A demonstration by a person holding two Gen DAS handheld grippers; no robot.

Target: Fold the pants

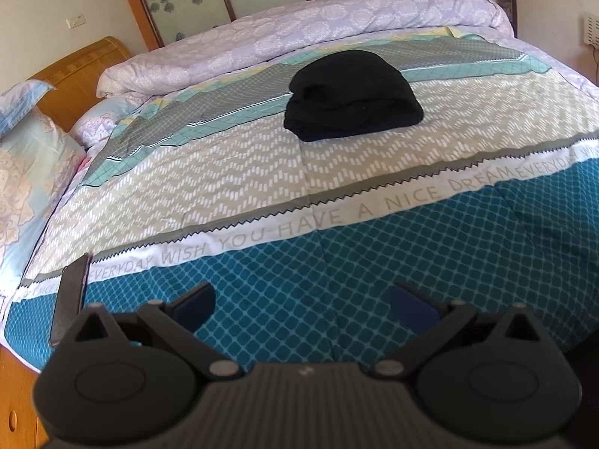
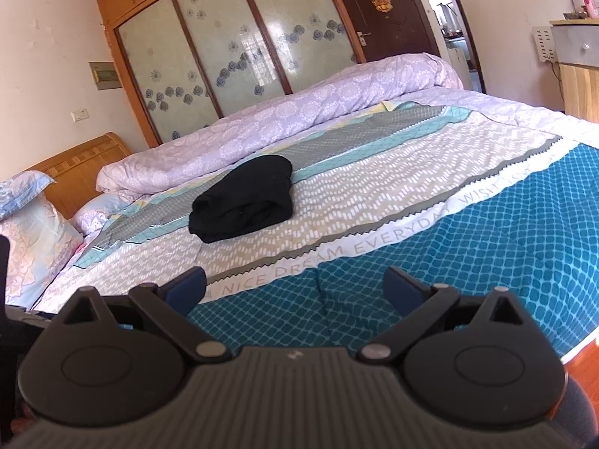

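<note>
The black pants (image 1: 352,95) lie folded in a compact bundle on the patterned bed cover (image 1: 262,172), toward the far half of the bed. They also show in the right wrist view (image 2: 243,200), left of centre. My left gripper (image 1: 301,301) is open and empty, held over the teal near edge of the bed, well short of the pants. My right gripper (image 2: 295,284) is open and empty too, over the teal band nearer the foot side, apart from the pants.
A rolled lilac duvet (image 1: 299,33) lies along the far side of the bed. Pillows (image 1: 33,157) and a wooden headboard (image 1: 82,71) are at the left. A dark phone (image 1: 71,295) lies at the near left edge. A wardrobe (image 2: 224,48) stands behind.
</note>
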